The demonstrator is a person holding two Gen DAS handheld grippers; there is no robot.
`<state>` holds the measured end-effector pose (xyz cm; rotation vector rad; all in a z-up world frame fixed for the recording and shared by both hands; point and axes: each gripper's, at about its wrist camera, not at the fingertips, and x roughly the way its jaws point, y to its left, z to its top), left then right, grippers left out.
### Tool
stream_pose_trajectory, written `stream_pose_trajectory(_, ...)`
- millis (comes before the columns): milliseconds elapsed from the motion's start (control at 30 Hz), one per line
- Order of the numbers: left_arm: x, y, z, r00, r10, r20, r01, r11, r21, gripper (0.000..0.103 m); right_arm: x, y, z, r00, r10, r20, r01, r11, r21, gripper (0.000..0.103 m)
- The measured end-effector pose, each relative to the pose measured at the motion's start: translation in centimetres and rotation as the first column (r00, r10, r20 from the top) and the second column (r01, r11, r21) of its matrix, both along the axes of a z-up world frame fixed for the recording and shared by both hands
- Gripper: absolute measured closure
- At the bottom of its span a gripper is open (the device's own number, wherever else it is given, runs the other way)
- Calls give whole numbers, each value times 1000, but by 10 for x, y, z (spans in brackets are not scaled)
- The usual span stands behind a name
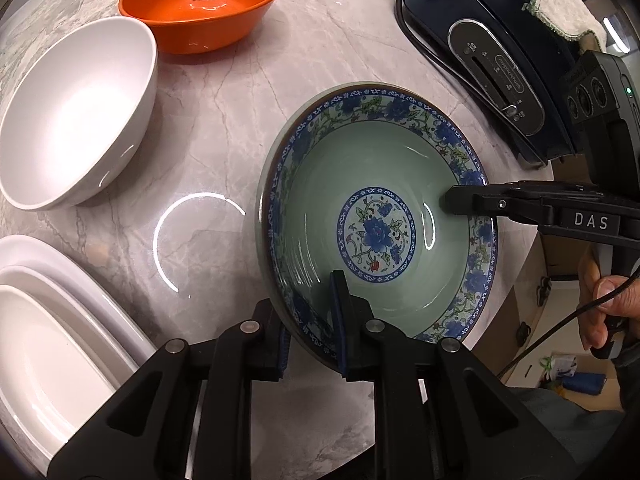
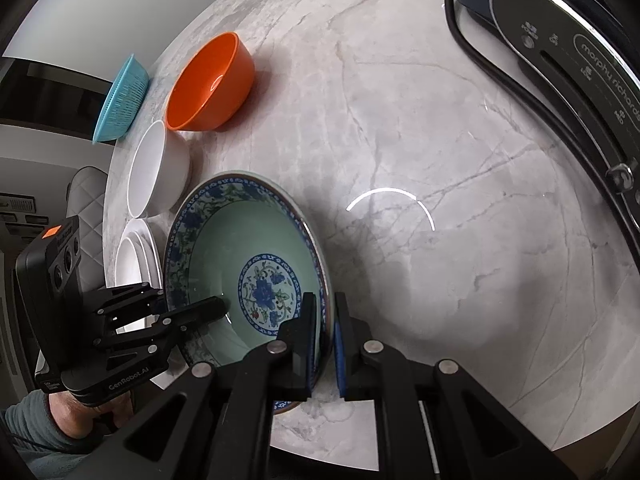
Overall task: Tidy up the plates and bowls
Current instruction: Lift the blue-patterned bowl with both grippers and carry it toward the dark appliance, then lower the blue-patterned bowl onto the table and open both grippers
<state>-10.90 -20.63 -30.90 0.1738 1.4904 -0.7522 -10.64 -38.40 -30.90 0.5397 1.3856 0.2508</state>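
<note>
Marble counter (image 1: 224,128) carries one dark blue appliance (image 1: 480,40). Two stacked white plates (image 1: 48,340) at its edge. Three bowls: white bowl (image 1: 76,112), orange bowl (image 1: 200,4), floral bowl (image 1: 372,216), mouth up, round. Left gripper (image 1: 312,332) jaws nearly closed, clamping floral bowl's near rim. Right gripper (image 2: 324,344) jaws likewise straddle its rim, gripping.

floral bowl (image 1: 400,168): celadon green, blue rim | bowl (image 1: 202,4): orange | colander (image 2: 120,100): teal
</note>
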Motion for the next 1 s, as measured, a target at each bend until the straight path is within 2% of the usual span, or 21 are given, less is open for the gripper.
stream_pose_trajectory(167, 0, 4, 2, 1000, 13, -1, -13, 1000, -6, 82, 2, 1, 0, 1000, 14, 8, -14, 1000, 4, 89)
stream_pose_trajectory(233, -1, 10, 12, 1000, 23, 14, -23, 999, -26, 65, 1, -1, 1, 1000, 16, 14, -16, 1000, 13, 82)
stream_pose_trajectory(267, -2, 14, 20, 999, 27, 26, -26, 999, -39, 46, 0, -1, 4, 1000, 15, 22, -15, 1000, 20, 71)
stream_pose_trajectory(300, -1, 17, 30, 999, 34, 37, -31, 998, -57, 35, -1, -2, 8, 999, 14, 35, -15, 1000, 18, 65)
stream_pose_trajectory(333, 0, 23, 41, 998, 43, 44, -40, 996, -75, 33, -3, -3, 13, 999, 15, 46, -15, 1000, 10, 56)
stream_pose_trajectory(433, 13, 51, 78, 995, 95, 44, -87, 984, -154, 27, -7, -7, 37, 996, 13, 88, -11, 1000, -22, 54)
stream_pose_trajectory(500, 33, 80, 99, 988, 144, 65, -128, 971, -199, 19, -4, -7, 60, 991, 18, 136, -15, 1000, -25, 52)
stream_pose_trajectory(567, 61, 111, 107, 977, 185, 106, -165, 971, -175, 15, 5, -2, 87, 980, 22, 200, -25, 1000, 9, 52)
stream_pose_trajectory(600, 77, 126, 106, 971, 206, 123, -188, 972, -144, 15, 13, 4, 97, 973, 27, 231, -36, 999, 34, 52)
stream_pose_trajectory(667, 107, 150, 98, 964, 246, 102, -233, 965, -123, 15, 33, 19, 111, 964, 36, 263, -64, 993, 99, 39)
stream_pose_trajectory(733, 130, 169, 84, 961, 275, 32, -267, 951, -155, 15, 57, 37, 110, 968, 32, 249, -77, 982, 174, 37)
stream_pose_trajectory(767, 139, 177, 78, 959, 283, 6, -279, 949, -147, 13, 69, 46, 107, 972, 28, 232, -76, 976, 204, 35)
stream_pose_trajectory(800, 146, 182, 71, 961, 277, -16, -276, 950, -142, 7, 80, 55, 101, 977, 26, 212, -77, 969, 234, 34)
stream_pose_trajectory(867, 152, 187, 61, 963, 269, -37, -271, 952, -144, 2, 98, 72, 91, 984, 22, 179, -63, 972, 225, 29)
stream_pose_trajectory(900, 153, 187, 59, 963, 266, -34, -269, 953, -139, 1, 105, 82, 88, 986, 25, 162, -58, 977, 203, 26)
stream_pose_trajectory(1000, 154, 180, 50, 972, 235, -17, -235, 963, -133, 1, 122, 101, 76, 993, 30, 116, -49, 984, 169, 24)
